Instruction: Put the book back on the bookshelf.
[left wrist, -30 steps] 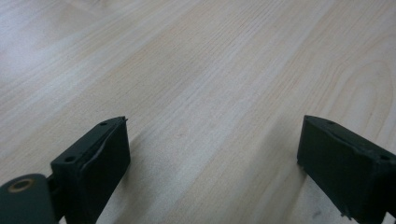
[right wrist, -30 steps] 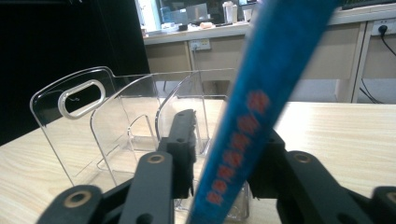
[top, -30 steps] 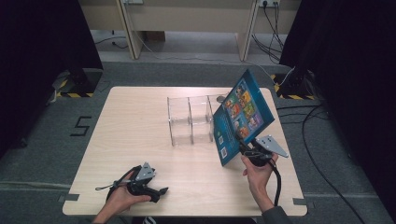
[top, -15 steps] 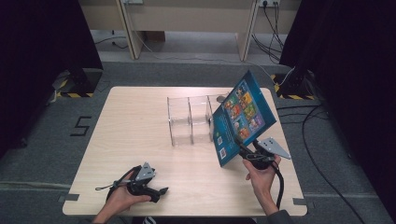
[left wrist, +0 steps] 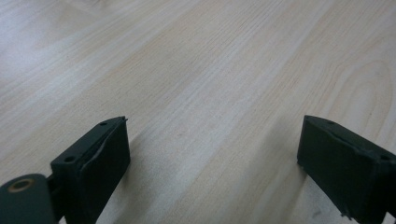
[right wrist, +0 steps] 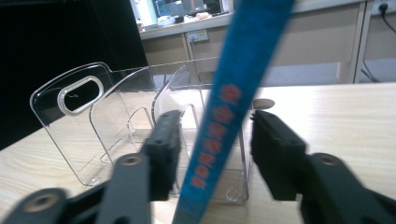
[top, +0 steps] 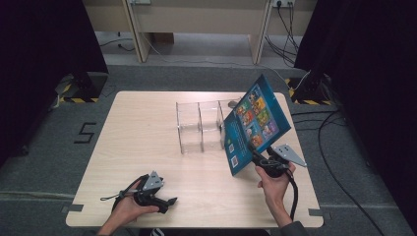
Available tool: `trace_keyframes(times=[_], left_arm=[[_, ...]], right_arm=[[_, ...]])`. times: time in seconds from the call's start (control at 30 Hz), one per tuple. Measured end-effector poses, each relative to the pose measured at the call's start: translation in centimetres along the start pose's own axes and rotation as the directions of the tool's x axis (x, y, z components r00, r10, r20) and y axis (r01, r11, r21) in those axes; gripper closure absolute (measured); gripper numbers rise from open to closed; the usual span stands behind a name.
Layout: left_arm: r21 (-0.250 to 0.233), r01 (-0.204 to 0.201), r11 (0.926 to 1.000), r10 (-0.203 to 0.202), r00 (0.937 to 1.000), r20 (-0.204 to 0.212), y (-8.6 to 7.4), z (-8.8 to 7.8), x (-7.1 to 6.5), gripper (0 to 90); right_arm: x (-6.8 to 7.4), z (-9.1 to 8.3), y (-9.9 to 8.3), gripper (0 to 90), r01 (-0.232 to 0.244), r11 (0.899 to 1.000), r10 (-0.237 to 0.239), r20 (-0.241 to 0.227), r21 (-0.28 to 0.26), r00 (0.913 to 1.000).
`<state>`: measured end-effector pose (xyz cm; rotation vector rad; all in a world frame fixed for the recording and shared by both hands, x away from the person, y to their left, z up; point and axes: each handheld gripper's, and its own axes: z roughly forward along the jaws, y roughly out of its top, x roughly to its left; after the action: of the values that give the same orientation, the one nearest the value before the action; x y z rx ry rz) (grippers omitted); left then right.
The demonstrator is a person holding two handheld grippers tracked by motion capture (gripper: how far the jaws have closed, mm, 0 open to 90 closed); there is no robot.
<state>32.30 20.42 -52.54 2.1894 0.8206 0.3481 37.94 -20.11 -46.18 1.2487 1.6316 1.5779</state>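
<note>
A thin blue picture book [top: 255, 123] stands tilted in the air over the table's right side, back cover towards the camera. My right gripper [top: 255, 156] is shut on its lower edge. In the right gripper view the blue spine [right wrist: 229, 102] runs up between the two jaws of the right gripper [right wrist: 212, 135]. Just beyond it stands a clear plastic divider rack [right wrist: 93, 121], seen mid-table in the high view [top: 201, 125]. My left gripper [top: 169, 201] lies near the front edge, open, nothing between its jaws [left wrist: 212, 154].
The light wooden table [top: 137, 128] has bare wood across its left half and under the left gripper [left wrist: 187, 70]. Grey carpet surrounds it. Desks and cables stand at the back, black curtains at both sides.
The right hand has edged slightly forward with the book, towards the rack. The left hand and gripper have stayed put.
</note>
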Motion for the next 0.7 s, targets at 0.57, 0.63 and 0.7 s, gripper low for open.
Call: trace_keyframes(times=[0.57, 0.63, 0.7], left_arm=[[0.007, -0.006, 1.0000, 0.006, 1.0000, 0.004, 0.0, -0.1, 0.0, 8.4], [0.006, -0.006, 1.0000, 0.006, 1.0000, 0.004, 0.0, -0.1, 0.0, 8.4], [0.006, -0.006, 1.0000, 0.006, 1.0000, 0.004, 0.0, -0.1, 0.0, 8.4]], right_arm=[[-0.7, -3.5, -0.5, 38.8, 0.038, 0.999, -0.037, -0.030, 0.026, 0.9989], [-0.8, -3.7, -0.5, 38.6, 0.043, 0.999, -0.042, -0.028, 0.027, 0.9987], [-0.8, -3.8, -0.5, 38.5, 0.038, 0.999, -0.038, -0.029, 0.028, 0.9989]])
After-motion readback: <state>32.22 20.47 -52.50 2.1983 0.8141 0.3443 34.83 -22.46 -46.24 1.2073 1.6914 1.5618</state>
